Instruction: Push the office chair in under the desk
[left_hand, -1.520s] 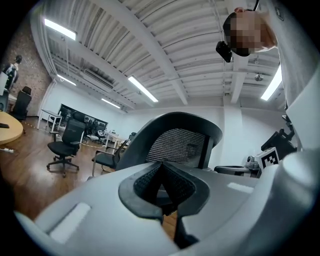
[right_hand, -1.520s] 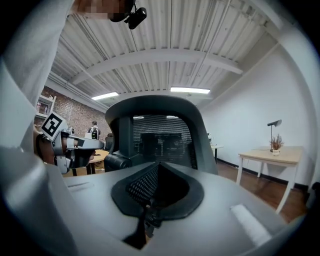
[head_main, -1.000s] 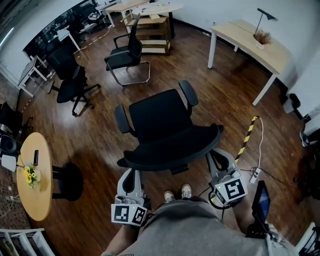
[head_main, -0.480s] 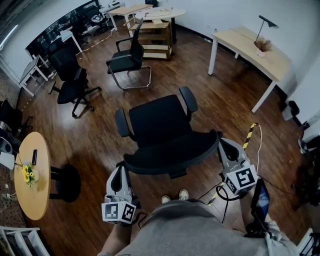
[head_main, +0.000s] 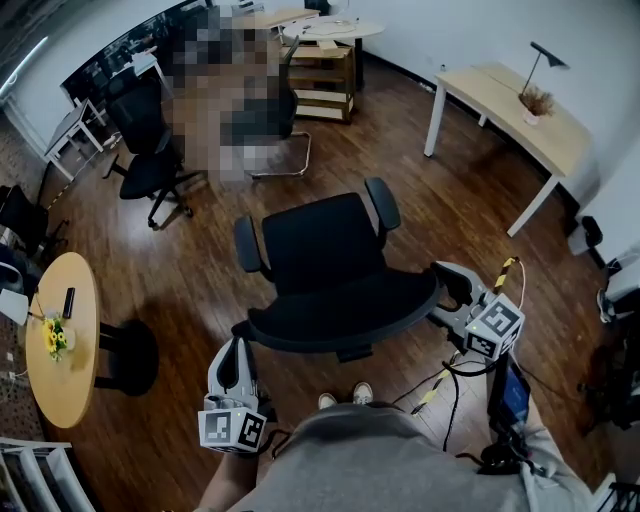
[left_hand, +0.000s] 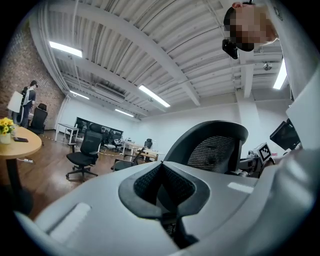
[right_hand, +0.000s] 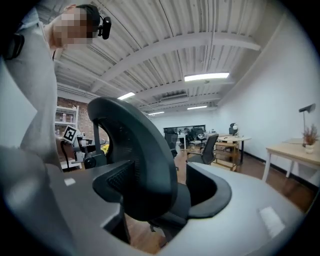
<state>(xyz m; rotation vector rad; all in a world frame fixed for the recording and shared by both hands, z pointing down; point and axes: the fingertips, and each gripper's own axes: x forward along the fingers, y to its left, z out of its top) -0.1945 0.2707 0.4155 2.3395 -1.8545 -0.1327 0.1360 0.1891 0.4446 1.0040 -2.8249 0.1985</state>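
At the near left stands a round wooden table (head_main: 62, 385) with a small bunch of yellow flowers (head_main: 55, 345) on it. Right of it, the left gripper (head_main: 238, 347) points level towards the left end of the backrest (head_main: 345, 312) of the office chair (head_main: 322, 240). Its jaws are clenched together with nothing between them. The backrest curves just beyond their tips, and whether they touch it is hard to tell from these views. The office chair stands in the middle of the wooden floor (head_main: 200, 270), its seat facing the far side and its backrest nearest the person, whose shoes (head_main: 345, 397) show just below it. At the backrest's right end is the right gripper (head_main: 447, 292), its jaws released wide. They have just been opening, and the backrest's edge stands between them, close to one jaw with a clear gap to the other. The desk (head_main: 505, 100) stands at the far right, well apart from the chair, with a lamp (head_main: 548, 55) and a small plant (head_main: 540, 100) on it
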